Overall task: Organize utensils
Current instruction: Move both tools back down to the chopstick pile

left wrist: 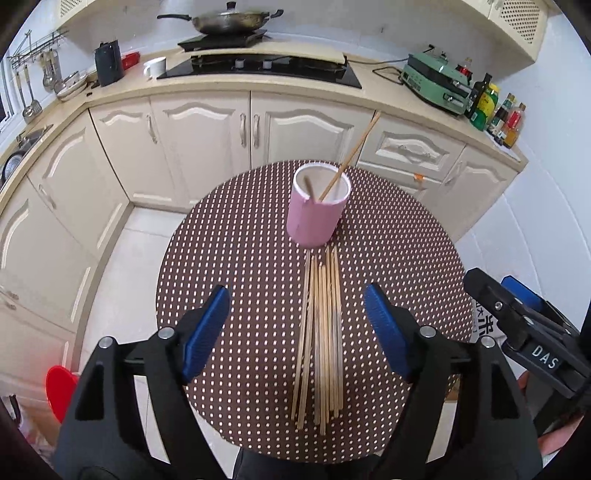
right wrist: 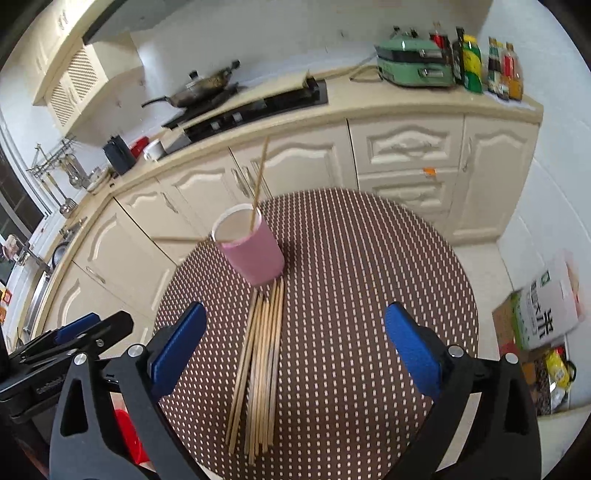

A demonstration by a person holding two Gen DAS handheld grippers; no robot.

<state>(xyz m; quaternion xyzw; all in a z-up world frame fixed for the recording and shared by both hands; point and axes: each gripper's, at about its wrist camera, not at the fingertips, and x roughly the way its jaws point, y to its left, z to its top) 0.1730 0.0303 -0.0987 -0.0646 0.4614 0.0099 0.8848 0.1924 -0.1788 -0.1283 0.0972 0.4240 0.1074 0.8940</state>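
A pink cup [left wrist: 318, 208] [right wrist: 251, 251] stands on the round brown dotted table [left wrist: 240, 258] [right wrist: 369, 277]. Two wooden chopsticks lean inside it; one [left wrist: 352, 153] [right wrist: 259, 181] sticks far up. A bundle of several wooden chopsticks [left wrist: 321, 332] [right wrist: 260, 369] lies flat in front of the cup. My left gripper [left wrist: 297, 328] hovers open above the bundle, nothing between its blue pads. My right gripper [right wrist: 295, 350] is open wide over the table, with the bundle between and below its fingers, untouched. Each gripper shows at the edge of the other's view.
Cream kitchen cabinets [left wrist: 207, 136] curve behind the table, with a hob [left wrist: 258, 70], a wok [left wrist: 229, 20], a green appliance [left wrist: 436, 83] and sauce bottles [left wrist: 495, 107] on the counter. A red stool [left wrist: 61, 387] stands at the lower left; a cardboard box [right wrist: 543, 314] sits on the floor to the right.
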